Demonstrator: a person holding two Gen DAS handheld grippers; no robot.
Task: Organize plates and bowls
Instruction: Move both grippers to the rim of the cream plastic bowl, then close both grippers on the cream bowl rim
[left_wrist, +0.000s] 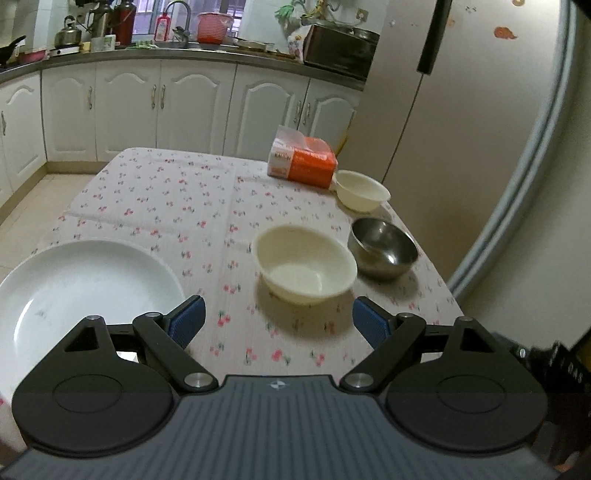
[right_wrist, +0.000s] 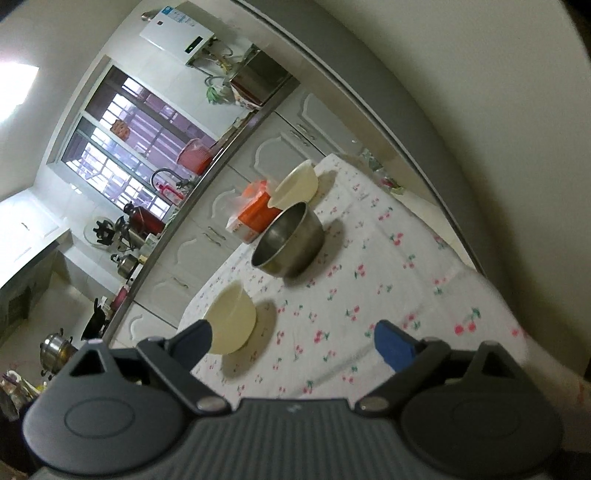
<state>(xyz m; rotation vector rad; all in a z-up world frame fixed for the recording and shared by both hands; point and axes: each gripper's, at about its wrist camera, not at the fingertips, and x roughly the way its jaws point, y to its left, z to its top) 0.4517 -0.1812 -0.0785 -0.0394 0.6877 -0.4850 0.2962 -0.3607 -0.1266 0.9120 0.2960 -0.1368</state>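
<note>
L gripper (left_wrist: 279, 317) is hanging over the near part of the tabletop (left_wrist: 155, 206), jaws standing wide, nothing btwn the blue pads (left_wrist: 186, 321), nothing gripped. Its left finger is overlapping the rim of the white plate (left_wrist: 81, 291) in the left wrist view; can't tell if touching. Plate is lying at the near left edge of the tabletop, w/ the nearest cream bowl (left_wrist: 306, 264) sitting upright just beyond the jaws, around the middle toward the right edge. Steel bowl (left_wrist: 384, 245) is sitting just beside it, right at the right edge, looking tilted. Second cream bowl (left_wrist: 362, 190) is sitting further back along that same edge, near the orange tissue pack (left_wrist: 304, 160), which is lying at the far right corner.

R gripper (right_wrist: 293, 338) is also spread wide w/ nothing btwn its fingers, just cloth showing in the gap. Nearest cream bowl (right_wrist: 231, 319) is lying just past its left fingertip (right_wrist: 197, 338), not pinched. Steel bowl (right_wrist: 290, 240) is standing beyond, then the far cream bowl (right_wrist: 297, 184) & tissue pack (right_wrist: 255, 216). Tabletop (right_wrist: 388, 266) is wearing a cherry-print cloth; white kitchen cabinets (left_wrist: 129, 107) are running behind it
</note>
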